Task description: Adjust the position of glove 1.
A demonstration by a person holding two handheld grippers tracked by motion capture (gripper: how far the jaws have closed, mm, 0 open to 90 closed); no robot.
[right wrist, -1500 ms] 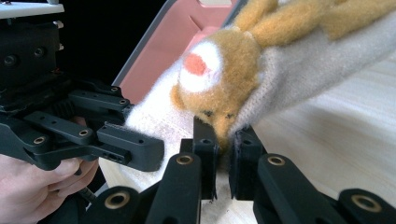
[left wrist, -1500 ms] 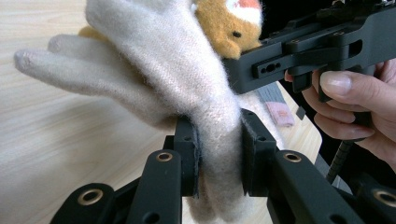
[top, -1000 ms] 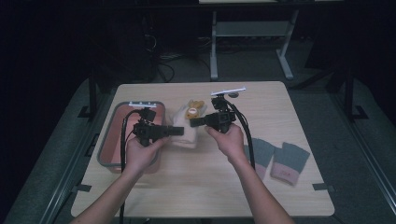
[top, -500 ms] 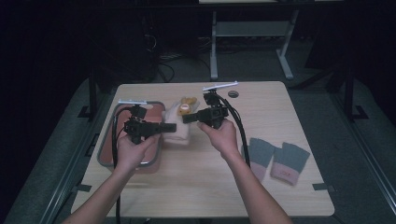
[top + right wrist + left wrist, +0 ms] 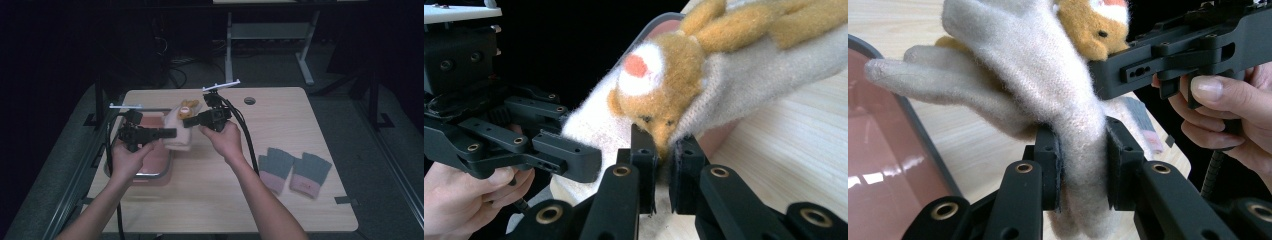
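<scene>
The lower end of the cream glove (image 5: pixel 1048 70) ran out of frame beneath the left gripper (image 5: pixel 1082 167), and in the high view its shape was hard to make out between the two tools. The left gripper's jaws pinched the fuzzy knit across a narrow band, with pale woolly fingers fanning up and away to their left. The right gripper (image 5: pixel 663 172) had its jaws pressed on the glove's edge just below a tan plush animal face (image 5: pixel 659 85) with a white muzzle and red nose. Beside the left jaws lay a tray (image 5: pixel 883 150) with a glossy reddish floor and dark rim, on the pale wood-grain desk (image 5: pixel 280 125). Well off to the right of both jaws, a grey pair of gloves (image 5: pixel 295 170) with pink cuffs lay flat.
</scene>
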